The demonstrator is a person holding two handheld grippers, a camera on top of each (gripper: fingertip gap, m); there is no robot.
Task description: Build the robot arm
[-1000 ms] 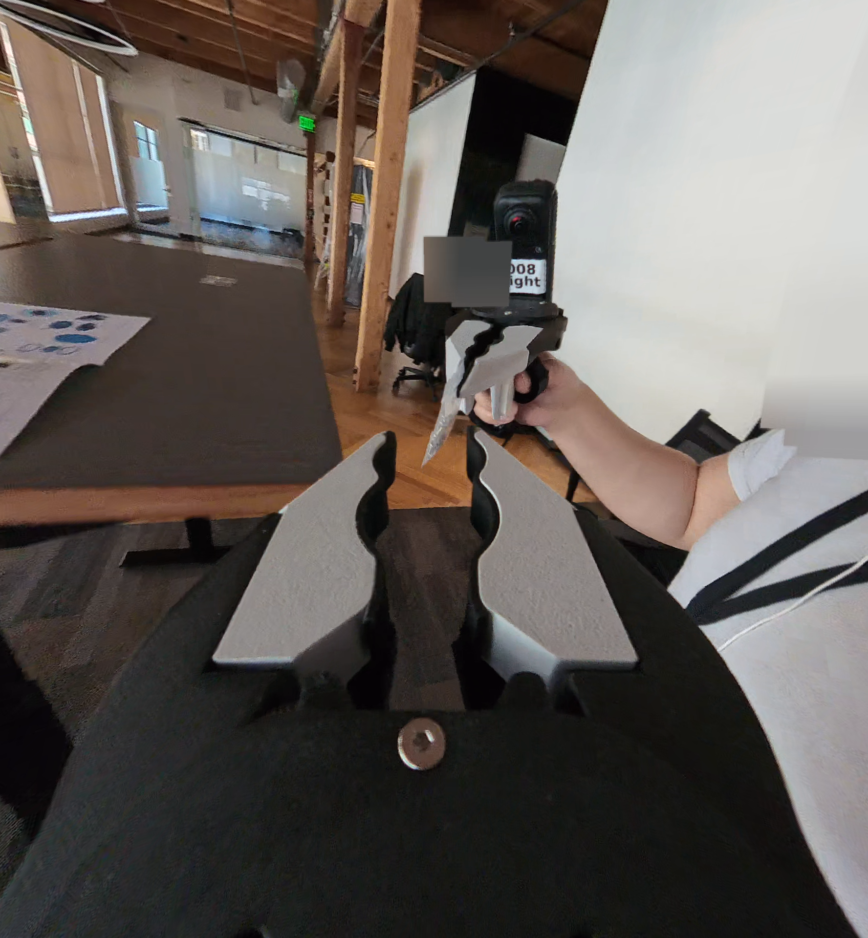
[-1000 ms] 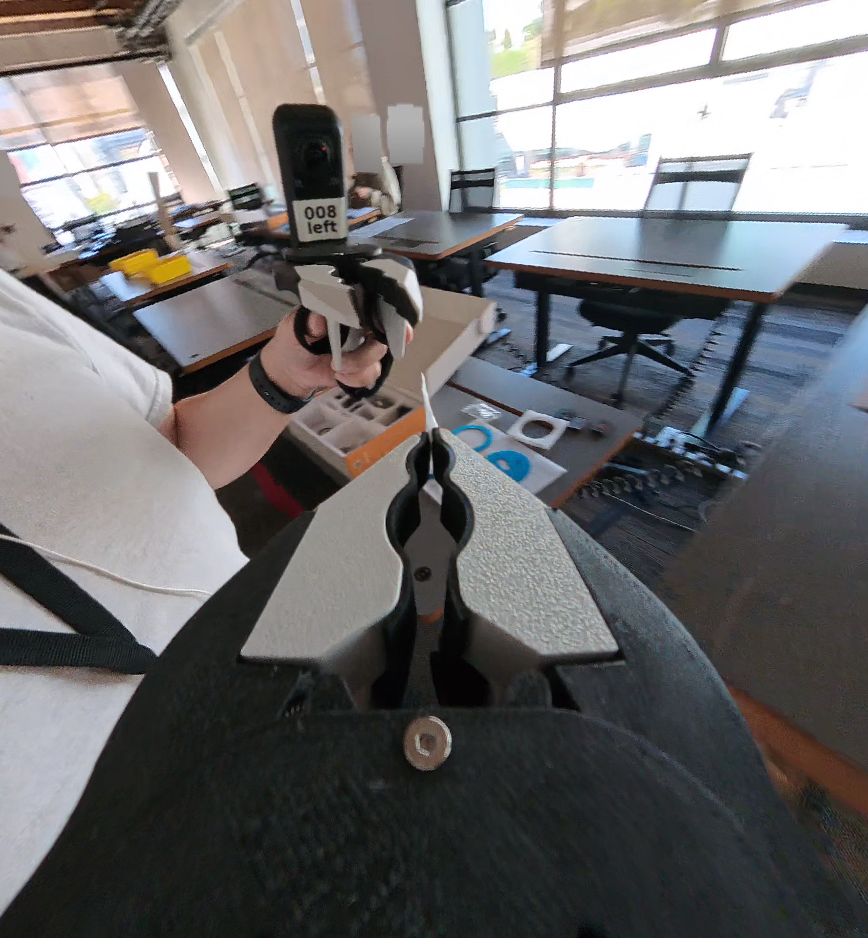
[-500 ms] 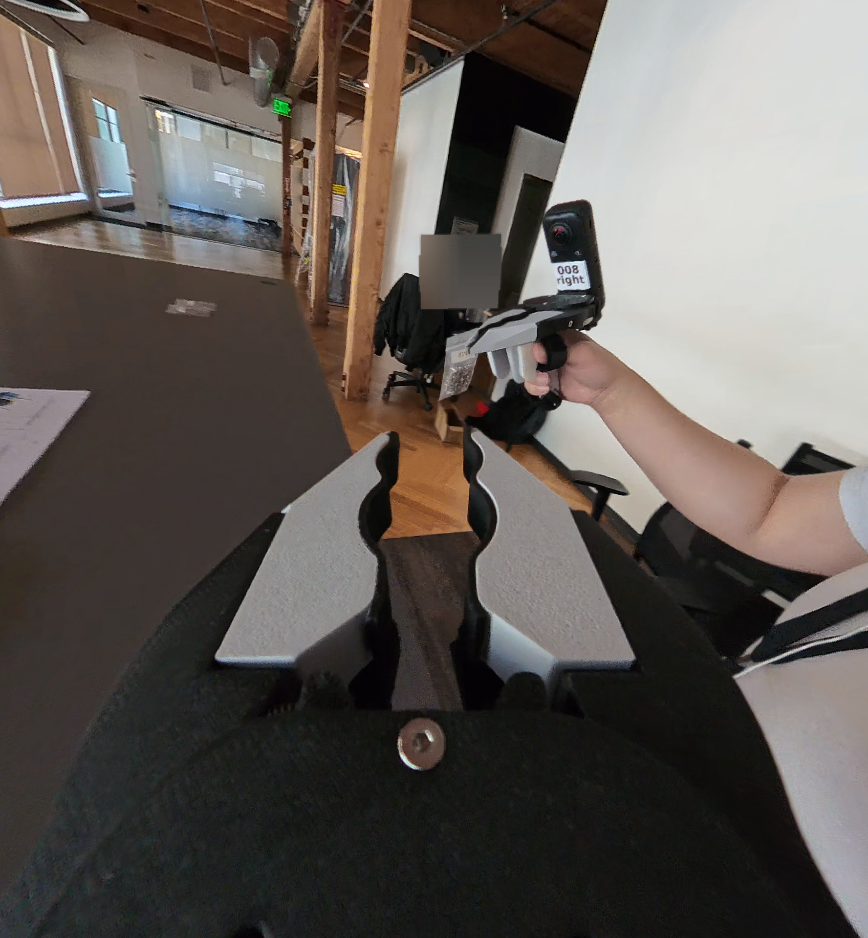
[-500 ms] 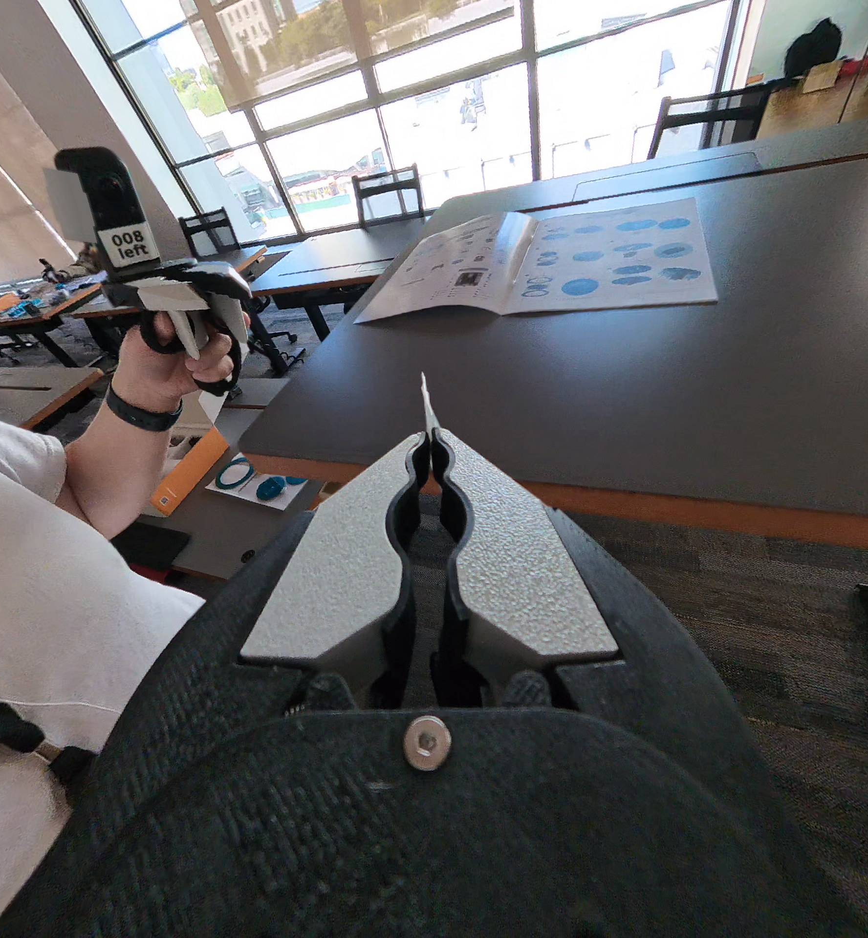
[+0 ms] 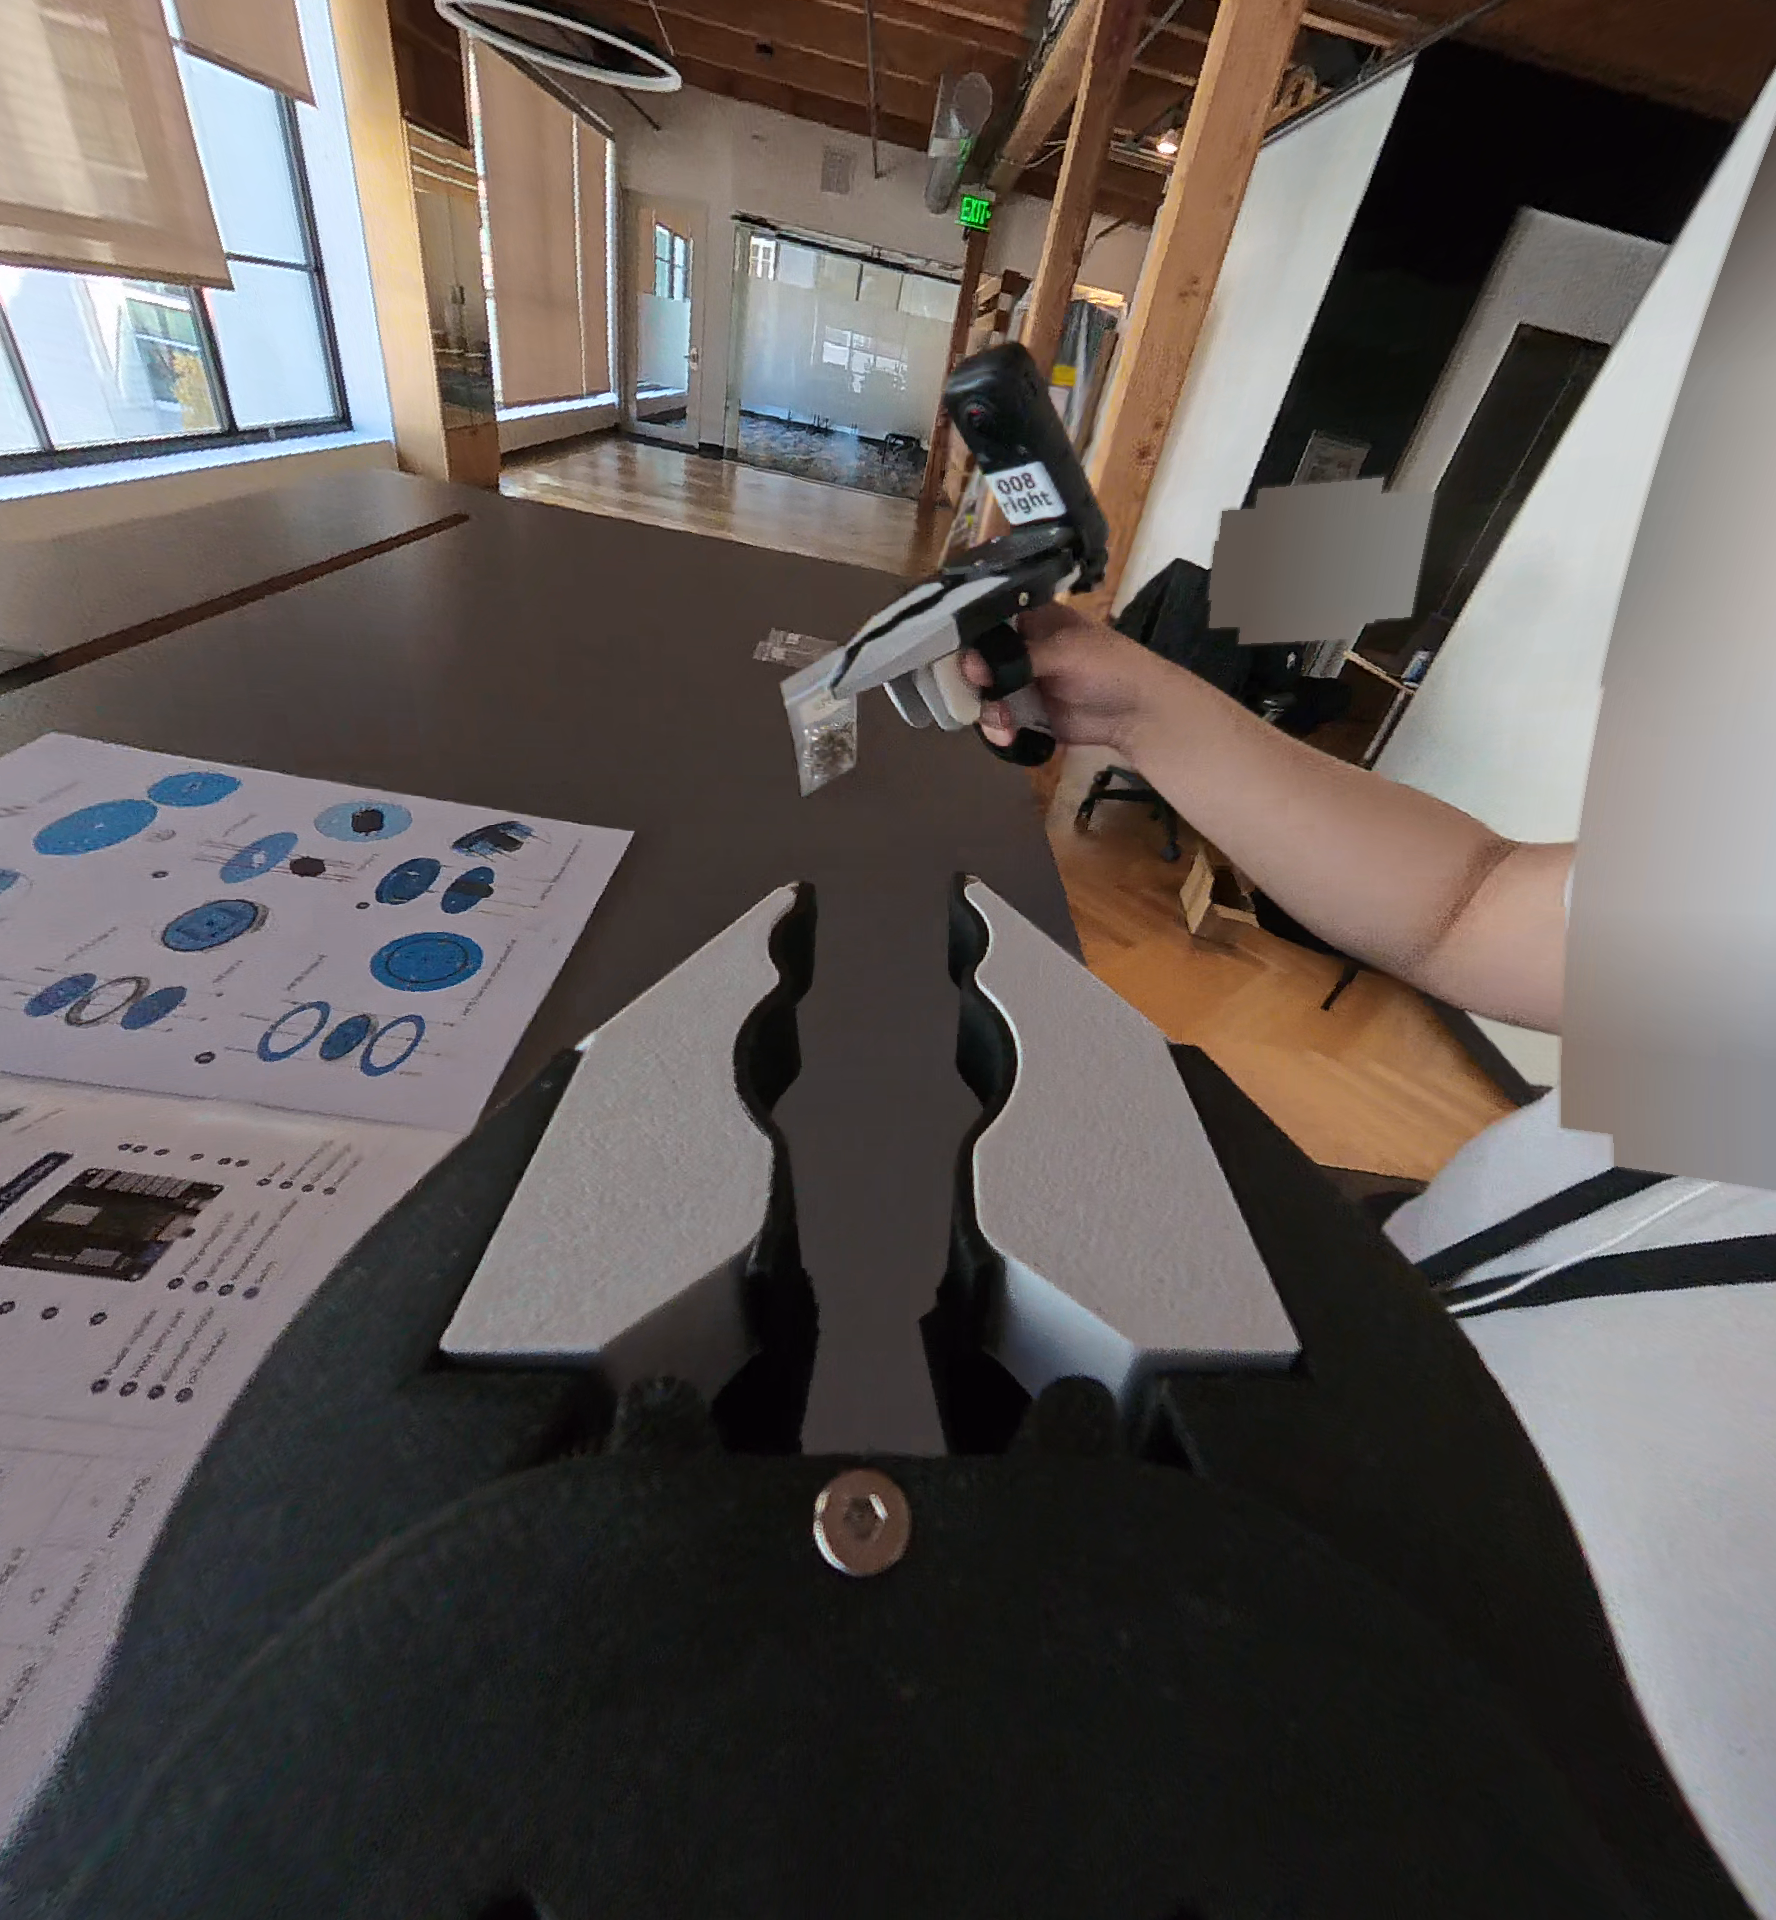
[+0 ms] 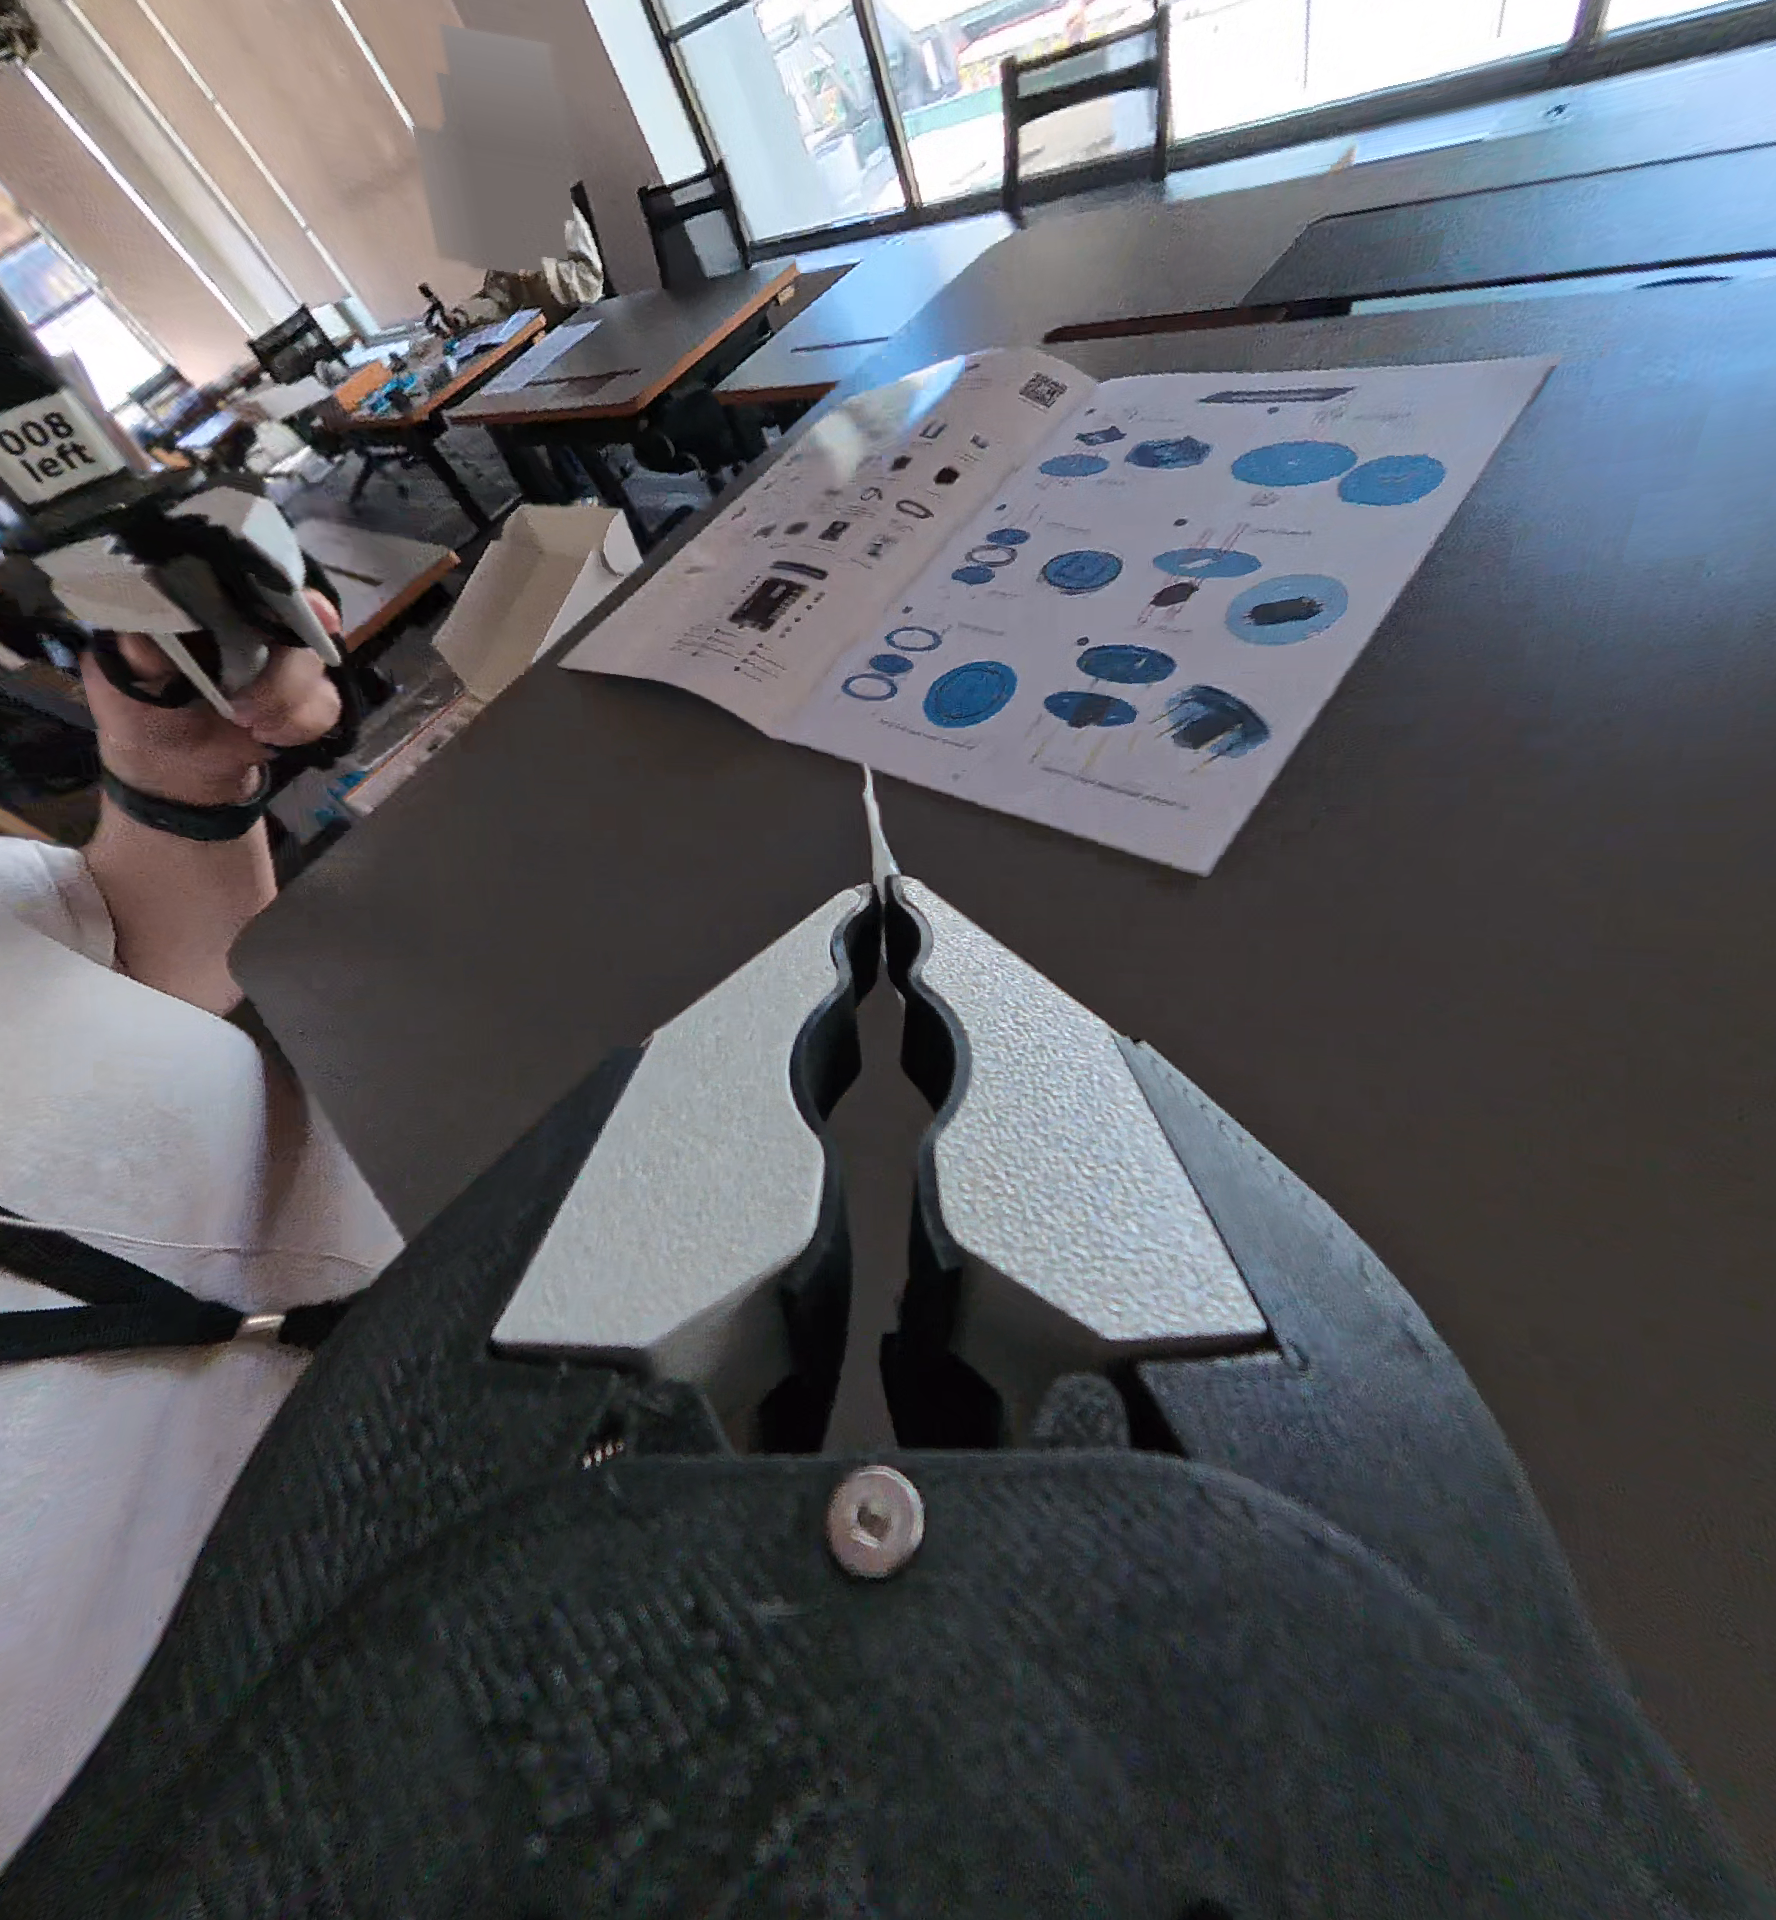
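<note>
Dark table [image 5: 593, 644] in open office | small clear bag [image 5: 824, 734] of metal bits pinched in right gripper [image 6: 882, 894], hanging above table | left gripper [image 5: 879, 894] parted, empty, near open booklet [image 6: 1102, 592] with blue diagrams | second bag [image 5: 788, 646] lying farther back

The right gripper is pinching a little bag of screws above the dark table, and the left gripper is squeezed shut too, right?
Not quite. The left gripper is open and empty, as the left wrist view shows. The right gripper does pinch the little bag of screws above the dark table.
</note>
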